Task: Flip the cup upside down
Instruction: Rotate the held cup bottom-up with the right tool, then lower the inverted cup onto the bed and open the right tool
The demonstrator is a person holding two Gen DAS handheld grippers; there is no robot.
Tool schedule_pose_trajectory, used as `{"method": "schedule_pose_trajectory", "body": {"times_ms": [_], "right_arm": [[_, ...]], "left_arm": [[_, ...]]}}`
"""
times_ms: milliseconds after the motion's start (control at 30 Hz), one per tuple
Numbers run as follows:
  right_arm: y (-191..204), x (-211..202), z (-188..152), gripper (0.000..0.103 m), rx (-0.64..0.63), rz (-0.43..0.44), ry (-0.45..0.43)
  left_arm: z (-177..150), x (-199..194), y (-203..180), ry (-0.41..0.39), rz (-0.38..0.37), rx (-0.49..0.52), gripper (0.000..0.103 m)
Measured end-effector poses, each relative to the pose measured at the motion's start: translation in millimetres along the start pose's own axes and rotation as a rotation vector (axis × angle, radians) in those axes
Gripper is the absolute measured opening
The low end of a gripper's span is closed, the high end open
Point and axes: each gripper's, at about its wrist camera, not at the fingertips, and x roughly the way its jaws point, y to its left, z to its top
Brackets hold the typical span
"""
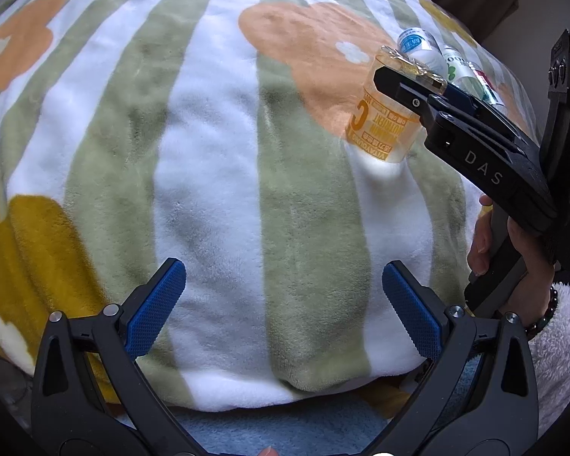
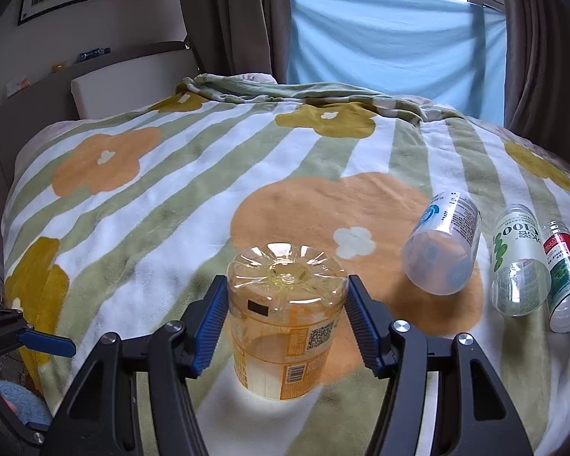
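One thin clear plastic cup (image 2: 285, 323), center frame, base-up on blanket (image 2: 171, 205): light, slick, squashy. Right gripper (image 2: 285, 323) flanks its upper wall, contact unclear; left gripper (image 1: 283, 304) spread, empty.

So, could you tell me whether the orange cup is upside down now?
Upside down: the orange cup's moulded base faces up, its label reads inverted, between the right gripper's pads.

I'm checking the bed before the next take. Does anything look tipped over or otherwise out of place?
Yes. Three cut bottle cups lie on their sides on the blanket: a blue-labelled one, a green-labelled one and a red-labelled one. The orange cup stands bottom up between the right gripper's fingers. Nothing looks spilled.
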Motion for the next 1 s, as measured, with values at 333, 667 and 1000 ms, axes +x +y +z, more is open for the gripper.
{"method": "schedule_pose_trajectory", "body": {"times_ms": [333,667,1000], "right_arm": [[4,-15,-12,0.057,-0.058,0.039,0.012],[5,-14,-12,0.065,-0.061,0.049,0.029],[6,-21,-9,0.103,-0.05,0.074,-0.032]], "left_arm": [[-2,6,-6,0.007,0.003,0.014,0.103],[-2,6,-12,0.001,0.012,0.03,0.103],[-3,3,-14,-0.003,0.021,0.038,0.103]]}}
